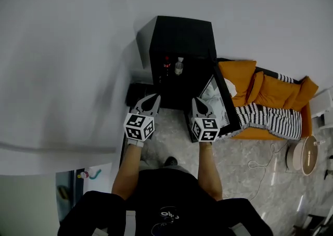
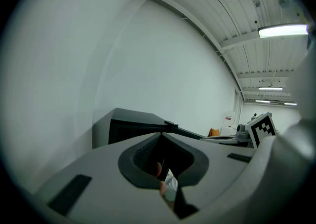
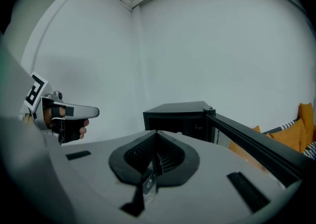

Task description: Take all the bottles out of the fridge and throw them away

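A black mini fridge stands against the wall with its door swung open to the right. Two bottles stand side by side inside: a dark one with a red cap and a clear one. Both grippers hover side by side in front of the fridge, short of the opening. My left gripper has its jaws together and holds nothing. The right gripper is also shut and empty. The fridge lies ahead of the right gripper's jaws, and its door runs along their right side.
An orange sofa with a striped blanket sits right of the door. Something white and crumpled shows at the door. A low black object lies left of the fridge. A round white device and a cable are on the floor.
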A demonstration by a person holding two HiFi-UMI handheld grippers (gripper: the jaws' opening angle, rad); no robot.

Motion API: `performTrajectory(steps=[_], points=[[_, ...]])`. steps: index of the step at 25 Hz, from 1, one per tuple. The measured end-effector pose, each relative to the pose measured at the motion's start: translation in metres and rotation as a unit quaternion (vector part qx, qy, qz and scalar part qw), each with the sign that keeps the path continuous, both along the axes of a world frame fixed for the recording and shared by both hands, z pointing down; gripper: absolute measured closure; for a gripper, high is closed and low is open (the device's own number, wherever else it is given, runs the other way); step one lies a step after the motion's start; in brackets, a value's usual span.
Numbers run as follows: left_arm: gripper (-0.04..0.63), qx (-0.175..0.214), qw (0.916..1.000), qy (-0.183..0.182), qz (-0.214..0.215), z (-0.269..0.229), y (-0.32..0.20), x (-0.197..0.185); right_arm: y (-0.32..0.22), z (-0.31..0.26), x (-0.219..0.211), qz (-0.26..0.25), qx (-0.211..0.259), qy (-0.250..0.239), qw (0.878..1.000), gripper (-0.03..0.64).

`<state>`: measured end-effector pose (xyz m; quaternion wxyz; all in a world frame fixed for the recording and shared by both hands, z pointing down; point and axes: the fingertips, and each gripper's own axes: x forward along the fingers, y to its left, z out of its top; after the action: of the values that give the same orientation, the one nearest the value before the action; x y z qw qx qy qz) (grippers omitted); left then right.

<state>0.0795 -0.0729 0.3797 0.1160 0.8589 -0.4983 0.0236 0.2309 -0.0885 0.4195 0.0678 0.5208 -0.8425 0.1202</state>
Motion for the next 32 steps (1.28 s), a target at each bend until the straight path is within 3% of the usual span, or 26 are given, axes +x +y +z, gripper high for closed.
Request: performTrajectory(steps=[10, 18, 25, 32], points=[[0.591, 0.011, 0.998, -0.004, 0.062, -0.012, -0.018, -0.061, -0.015, -0.015, -0.079, 0.032, 0.01, 0.001, 0.999, 0.609], [0.591, 0.001, 0.9949, -0.013, 0.1, 0.017, -0.038, -0.103, -0.052, -0.013, -0.126, 0.056, 0.03, 0.015, 0.998, 0.609], [0.589, 0.005, 0.9962, -0.015, 0.086, 0.052, -0.071, -0.08, -0.101, 0.033, -0.115, 0.027, 0.028, 0.031, 0.999, 0.609], [0.59, 0.031, 0.9946, -0.062, 0.077, 0.103, -0.11, -0.04, -0.149, 0.086, -0.093, -0.003, 0.039, 0.03, 0.999, 0.609]])
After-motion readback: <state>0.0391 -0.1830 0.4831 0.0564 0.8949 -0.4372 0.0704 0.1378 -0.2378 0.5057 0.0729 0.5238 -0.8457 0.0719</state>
